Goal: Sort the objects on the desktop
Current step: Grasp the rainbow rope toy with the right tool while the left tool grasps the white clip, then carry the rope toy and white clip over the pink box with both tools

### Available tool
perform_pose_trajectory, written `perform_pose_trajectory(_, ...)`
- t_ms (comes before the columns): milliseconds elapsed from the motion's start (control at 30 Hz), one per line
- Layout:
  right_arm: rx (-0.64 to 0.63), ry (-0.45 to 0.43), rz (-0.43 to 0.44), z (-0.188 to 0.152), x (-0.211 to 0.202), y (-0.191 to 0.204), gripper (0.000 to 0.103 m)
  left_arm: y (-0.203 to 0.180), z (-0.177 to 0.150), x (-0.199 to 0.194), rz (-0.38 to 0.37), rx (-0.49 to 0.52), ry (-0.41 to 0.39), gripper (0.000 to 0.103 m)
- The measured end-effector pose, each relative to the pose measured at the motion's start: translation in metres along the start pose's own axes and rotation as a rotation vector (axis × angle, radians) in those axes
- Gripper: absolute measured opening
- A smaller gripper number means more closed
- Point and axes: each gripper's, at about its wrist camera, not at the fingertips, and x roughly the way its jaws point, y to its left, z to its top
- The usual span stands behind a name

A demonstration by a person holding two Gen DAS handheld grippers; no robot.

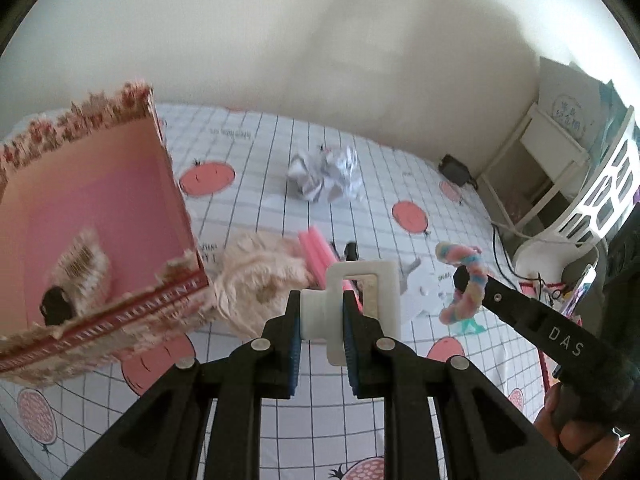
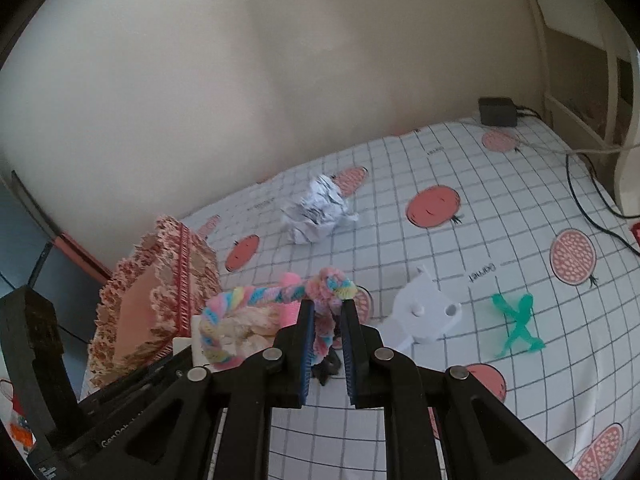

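1. Left wrist view shows the left claw (image 1: 322, 322) clamped on a white plastic bracket (image 1: 360, 300), its blue pads pressing the bracket's round stub from both sides; the piece is lifted clear of the surface (image 1: 280, 184), which suits carrying it somewhere rather than leaving it lying.
2. Just left of that claw sits the pink box (image 1: 92, 240) with a floral, scalloped rim. It looks tilted toward the camera, so its open mouth is easy to reach, though the lens may exaggerate that.
3. Inside the box lies one fluffy beige item with a dark patch (image 1: 76, 276); otherwise the pink floor is bare.
4. The right claw (image 2: 327, 328) is nearly closed on a pastel twisted chenille loop (image 2: 256, 300), pinching one strand while the rest droops to the left, above the clutter beside the box.
5. Unsorted on the checked cloth: a crumpled paper ball (image 2: 314, 216), a white block (image 2: 424, 316), a green X-shaped piece (image 2: 516, 328), pink sticks (image 1: 316, 252) and a cream fluffy heap (image 1: 256, 280).
6. My guess: both held pieces are headed for the box.
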Motion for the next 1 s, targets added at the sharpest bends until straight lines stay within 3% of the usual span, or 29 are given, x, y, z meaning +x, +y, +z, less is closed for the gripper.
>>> perform_pose_trajectory(300,-0.001,-0.111,0.047,0.003,-0.017,0.015,0.014,0.013,0.008,-0.020,-0.018,-0.039,-0.084,0.019)
perform_pose_trajectory(1000,-0.071,-0.164,0.140,-0.005,-0.017,0.067,0.014,0.059,0.015,-0.075,-0.005,-0.148,-0.243,0.019)
